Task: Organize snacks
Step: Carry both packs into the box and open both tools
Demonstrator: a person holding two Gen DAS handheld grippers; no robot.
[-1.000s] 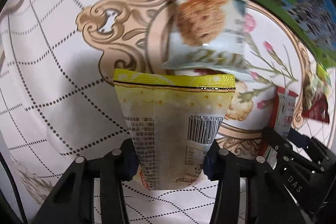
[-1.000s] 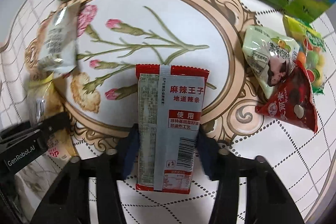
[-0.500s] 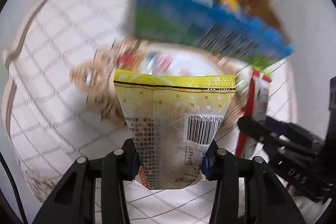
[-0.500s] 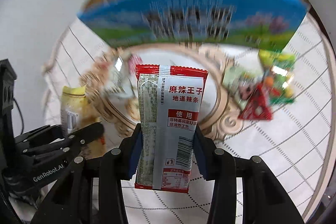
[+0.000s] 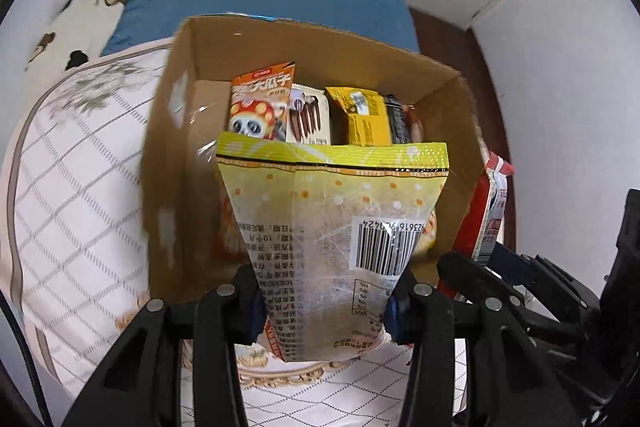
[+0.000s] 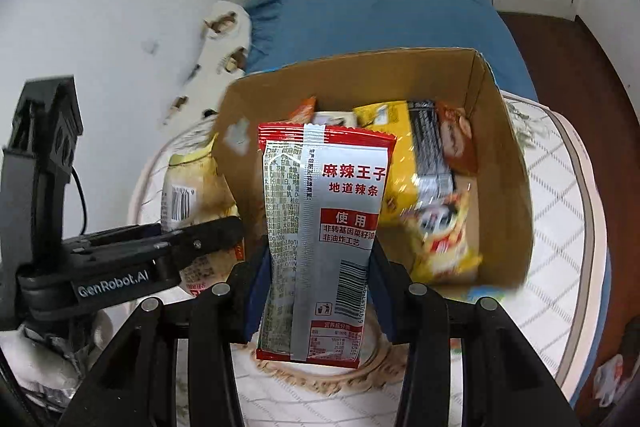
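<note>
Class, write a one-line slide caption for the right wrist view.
Right hand-held gripper holds a red-and-silver snack packet before an open cardboard box of snacks.

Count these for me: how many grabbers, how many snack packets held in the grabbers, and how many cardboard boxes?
Grabbers: 2 (left grabber, right grabber)
Held snack packets: 2 (yellow packet, red packet)
Cardboard boxes: 1 (box)
Total: 5
</note>
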